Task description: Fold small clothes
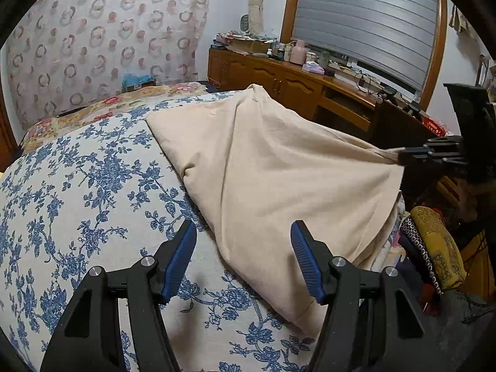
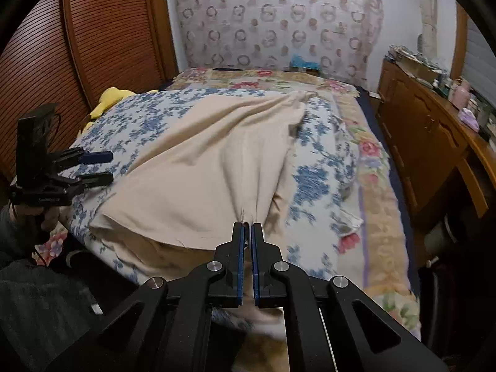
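A beige garment (image 1: 279, 167) lies on the blue floral bedspread (image 1: 77, 192); it also shows in the right wrist view (image 2: 198, 167). My right gripper (image 2: 247, 226) is shut on the garment's near edge and lifts it, pulling the cloth taut; it appears in the left wrist view (image 1: 403, 155) at the right. My left gripper (image 1: 243, 235) is open and empty, its jaws just above the garment's left edge and the bedspread. In the right wrist view it (image 2: 108, 167) hovers open at the garment's left side.
A wooden dresser (image 1: 279, 77) with bottles and clutter runs along the bed's right side. A patterned curtain (image 2: 279, 21) hangs behind the bed. A yellow plush (image 2: 111, 99) lies at the far left. Colourful cloths (image 1: 434, 248) are piled off the bed's right.
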A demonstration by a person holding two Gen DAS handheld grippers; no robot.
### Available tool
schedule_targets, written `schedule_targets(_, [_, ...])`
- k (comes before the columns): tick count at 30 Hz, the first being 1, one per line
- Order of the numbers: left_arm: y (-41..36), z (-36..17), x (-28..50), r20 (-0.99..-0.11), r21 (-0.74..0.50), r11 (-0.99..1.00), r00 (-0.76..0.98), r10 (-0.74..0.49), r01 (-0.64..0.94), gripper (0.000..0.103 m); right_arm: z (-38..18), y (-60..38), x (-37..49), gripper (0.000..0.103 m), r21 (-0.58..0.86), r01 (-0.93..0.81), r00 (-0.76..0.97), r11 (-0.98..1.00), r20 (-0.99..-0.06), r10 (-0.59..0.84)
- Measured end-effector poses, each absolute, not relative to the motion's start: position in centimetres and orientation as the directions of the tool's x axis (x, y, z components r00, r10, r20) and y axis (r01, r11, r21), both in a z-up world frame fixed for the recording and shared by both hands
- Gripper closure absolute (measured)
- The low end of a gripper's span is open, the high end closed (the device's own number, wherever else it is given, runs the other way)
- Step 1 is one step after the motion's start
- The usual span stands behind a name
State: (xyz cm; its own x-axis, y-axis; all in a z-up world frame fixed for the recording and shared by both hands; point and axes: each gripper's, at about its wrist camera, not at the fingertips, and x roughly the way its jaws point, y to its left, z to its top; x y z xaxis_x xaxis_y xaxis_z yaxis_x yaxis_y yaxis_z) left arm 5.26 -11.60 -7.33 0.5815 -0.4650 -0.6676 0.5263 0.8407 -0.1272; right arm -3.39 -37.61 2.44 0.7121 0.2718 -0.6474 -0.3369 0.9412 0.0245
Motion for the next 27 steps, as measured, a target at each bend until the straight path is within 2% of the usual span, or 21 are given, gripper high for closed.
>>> schedule_targets(6, [-11.9, -7.6, 4.9, -0.68, -0.133, 0.833, 0.562, -0.471, 0.537, 0.039, 1.2, -38.3, -4.1, 0.099, 0.024, -0.307, 0.688, 0.951, -0.685, 0.24])
schedule_targets(14, [-12.2, -8.2, 4.5, -0.699, -0.127, 0.835, 0.549, -0.458, 0.535, 0.039, 2.3, -37.8, -3.7, 0.095, 0.042, -0.29, 0.725, 0.956, -0.643, 0.248])
schedule_targets(16, [-12.3, -8.3, 4.5, -0.703, -0.126, 0.834, 0.545, -0.457, 0.537, 0.039, 2.6, -37.2, -3.8, 0.089, 0.034, -0.3, 0.736, 0.953, -0.628, 0.254])
schedule_targets(18, [-12.5, -8.5, 4.5, -0.707, -0.126, 0.833, 0.541, -0.457, 0.539, 0.039, 2.4, -36.9, -3.9, 0.07, 0.025, -0.303, 0.742, 0.953, -0.621, 0.253])
schedule_targets(20, [-12.5, -8.5, 4.5, -0.707, -0.127, 0.832, 0.539, -0.458, 0.54, 0.039, 2.1, -36.6, -3.7, 0.057, 0.026, -0.31, 0.743, 0.95, -0.616, 0.26])
schedule_targets(27, [-12.5, -8.6, 4.5, -0.708, -0.127, 0.834, 0.54, -0.456, 0.537, 0.039, -0.4, -36.6, -1.0, 0.057, 0.04, -0.286, 0.709, 0.957, -0.663, 0.239])
